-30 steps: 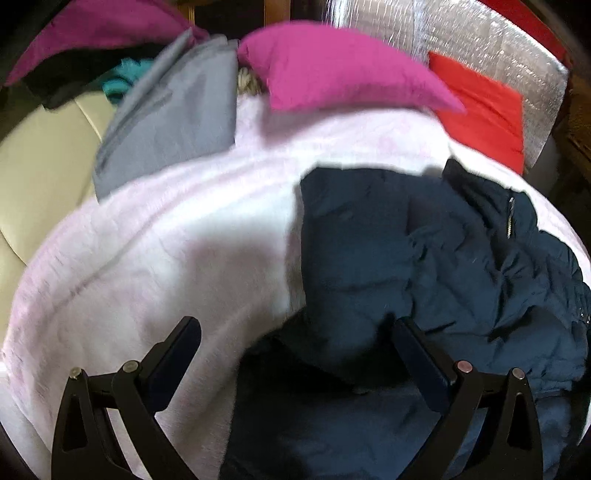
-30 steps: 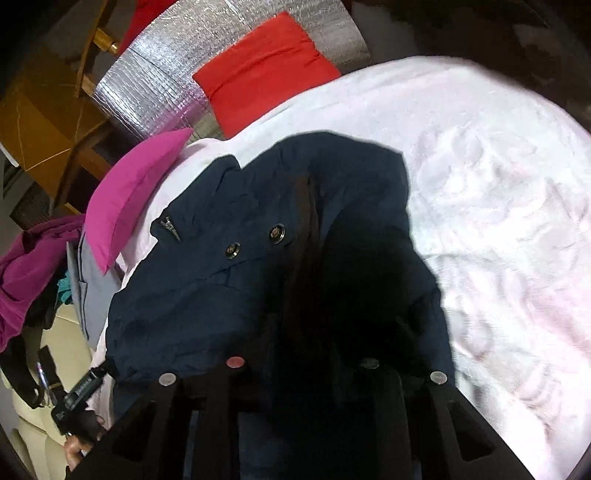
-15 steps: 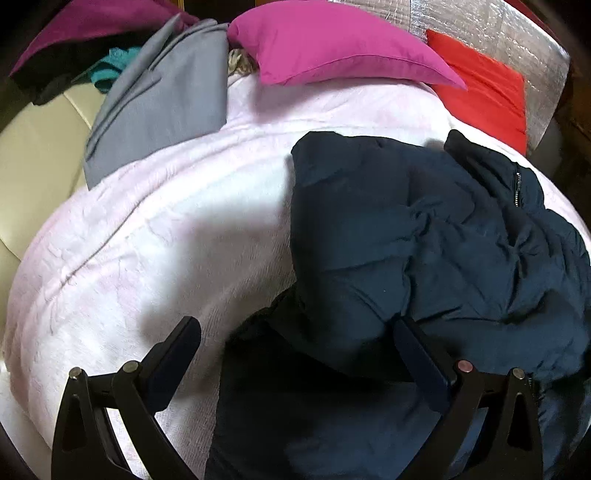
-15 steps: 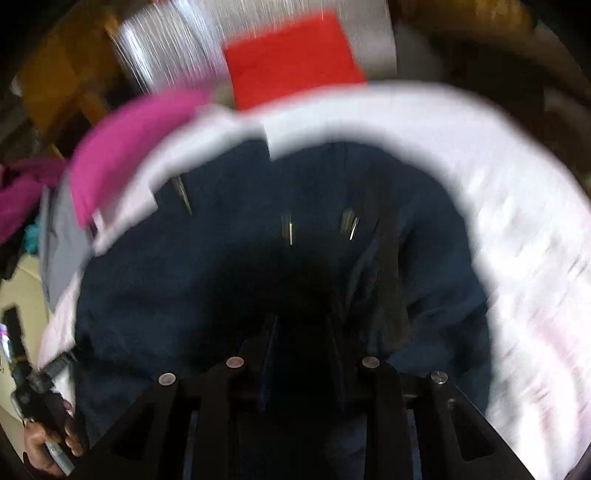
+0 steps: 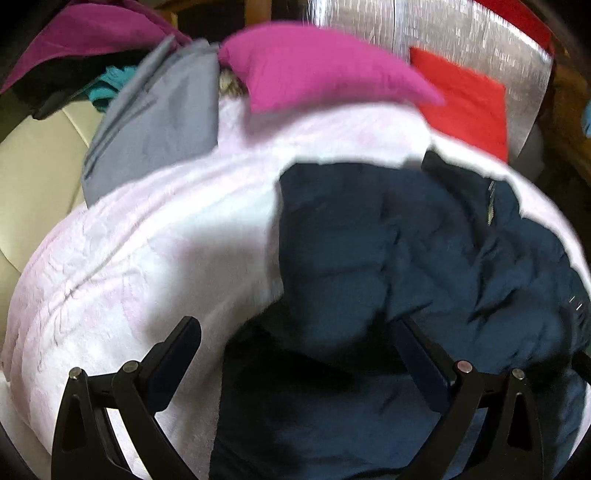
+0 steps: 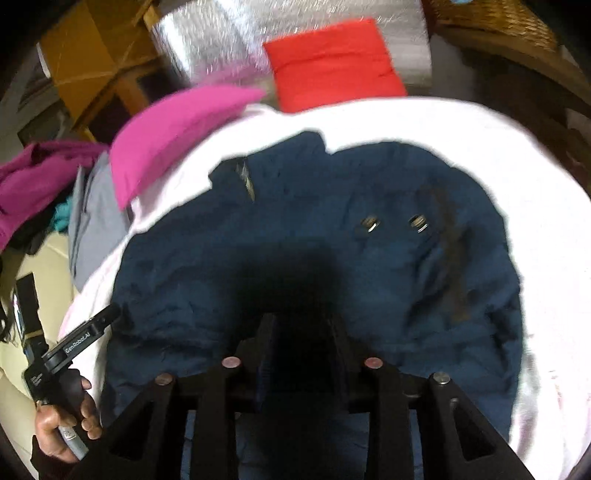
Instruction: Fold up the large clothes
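A navy padded jacket (image 5: 424, 258) lies crumpled on a pale pink blanket (image 5: 147, 240). It also shows in the right wrist view (image 6: 332, 240), with two metal snaps facing up. My left gripper (image 5: 299, 354) is open and empty, hovering over the jacket's near left edge. My right gripper (image 6: 301, 339) is shut on a fold of the jacket's near edge. The left gripper also shows in the right wrist view (image 6: 110, 317), at the jacket's left edge, with the hand that holds it.
A magenta pillow (image 5: 317, 66), a red pillow (image 5: 465, 99) and a silver foil sheet (image 5: 424, 33) lie at the far end. Folded grey cloth (image 5: 159, 122) and a heap of clothes (image 5: 74, 44) sit far left. A cream couch (image 5: 33, 166) is at left.
The right gripper has swung over the jacket with the fold still in it. The left gripper has shifted slightly and stays open.
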A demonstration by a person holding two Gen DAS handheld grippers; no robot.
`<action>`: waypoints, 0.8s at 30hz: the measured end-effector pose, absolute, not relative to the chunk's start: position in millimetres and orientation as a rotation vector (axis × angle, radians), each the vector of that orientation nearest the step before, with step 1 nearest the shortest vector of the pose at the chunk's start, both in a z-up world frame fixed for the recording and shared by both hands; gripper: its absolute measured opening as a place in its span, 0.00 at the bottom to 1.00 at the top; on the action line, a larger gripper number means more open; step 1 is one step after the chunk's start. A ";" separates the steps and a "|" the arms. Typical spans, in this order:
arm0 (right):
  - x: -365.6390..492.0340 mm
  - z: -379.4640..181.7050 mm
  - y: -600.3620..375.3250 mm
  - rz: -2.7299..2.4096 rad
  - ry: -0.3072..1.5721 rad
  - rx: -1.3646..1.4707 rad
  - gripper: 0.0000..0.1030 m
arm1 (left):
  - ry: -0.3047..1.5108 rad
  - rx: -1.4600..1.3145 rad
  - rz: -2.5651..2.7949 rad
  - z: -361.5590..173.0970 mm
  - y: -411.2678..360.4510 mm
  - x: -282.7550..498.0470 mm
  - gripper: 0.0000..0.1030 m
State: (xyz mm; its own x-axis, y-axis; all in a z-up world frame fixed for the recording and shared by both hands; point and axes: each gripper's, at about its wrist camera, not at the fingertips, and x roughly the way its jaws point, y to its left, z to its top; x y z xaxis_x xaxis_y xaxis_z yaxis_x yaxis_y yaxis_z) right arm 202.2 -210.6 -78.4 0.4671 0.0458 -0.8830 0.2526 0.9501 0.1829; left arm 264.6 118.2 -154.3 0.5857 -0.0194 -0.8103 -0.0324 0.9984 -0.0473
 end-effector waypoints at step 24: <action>8.0 -45.7 -339.1 -0.085 0.947 0.494 0.61 | 0.882 -0.023 -0.151 -130.8 127.9 118.8 1.00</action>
